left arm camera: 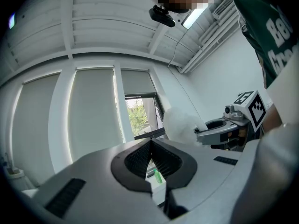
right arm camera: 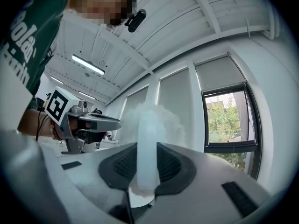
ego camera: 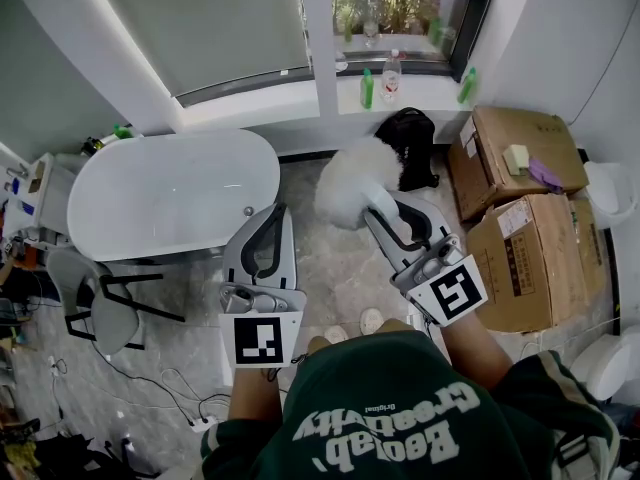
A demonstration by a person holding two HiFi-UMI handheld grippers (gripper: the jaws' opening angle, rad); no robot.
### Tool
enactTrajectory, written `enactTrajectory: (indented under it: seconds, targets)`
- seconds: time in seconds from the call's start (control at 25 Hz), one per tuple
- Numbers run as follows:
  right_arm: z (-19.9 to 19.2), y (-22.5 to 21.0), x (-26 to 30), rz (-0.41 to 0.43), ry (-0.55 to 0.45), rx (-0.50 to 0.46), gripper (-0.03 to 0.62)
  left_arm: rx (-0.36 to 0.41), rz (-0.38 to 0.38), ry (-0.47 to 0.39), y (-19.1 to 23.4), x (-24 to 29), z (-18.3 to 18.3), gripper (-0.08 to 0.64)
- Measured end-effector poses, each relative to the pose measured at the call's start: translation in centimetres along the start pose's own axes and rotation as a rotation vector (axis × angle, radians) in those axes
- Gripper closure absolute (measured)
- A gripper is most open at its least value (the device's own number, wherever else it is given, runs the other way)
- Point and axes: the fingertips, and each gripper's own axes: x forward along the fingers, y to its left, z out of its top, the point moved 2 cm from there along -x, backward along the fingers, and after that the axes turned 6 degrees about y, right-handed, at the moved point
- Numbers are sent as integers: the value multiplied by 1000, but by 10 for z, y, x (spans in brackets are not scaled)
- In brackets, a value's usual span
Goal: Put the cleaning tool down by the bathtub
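Observation:
The cleaning tool is a white fluffy duster (ego camera: 352, 183) on a pale handle (right arm camera: 148, 148). My right gripper (ego camera: 383, 206) is shut on that handle, and the fluffy head sticks out past the jaws, held up in the air over the floor to the right of the bathtub. The white oval bathtub (ego camera: 170, 193) stands at the left under the window. Beside the tub's right end my left gripper (ego camera: 280, 211) is shut with nothing in it. In the left gripper view the duster (left arm camera: 180, 122) and the right gripper (left arm camera: 201, 130) show at the right.
Two cardboard boxes (ego camera: 515, 148) (ego camera: 530, 258) stand along the right wall, with a black bag (ego camera: 412, 138) by the window. Bottles (ego camera: 367, 88) line the windowsill. A grey chair (ego camera: 95, 303) and loose cables (ego camera: 170, 388) lie at the lower left.

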Motion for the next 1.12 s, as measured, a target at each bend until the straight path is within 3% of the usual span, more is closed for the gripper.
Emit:
enactTrajectory:
  seconds: [1.12]
  targets:
    - [-25, -49, -53, 36, -15, 45, 500, 24, 49, -1, -60, 27, 21, 557]
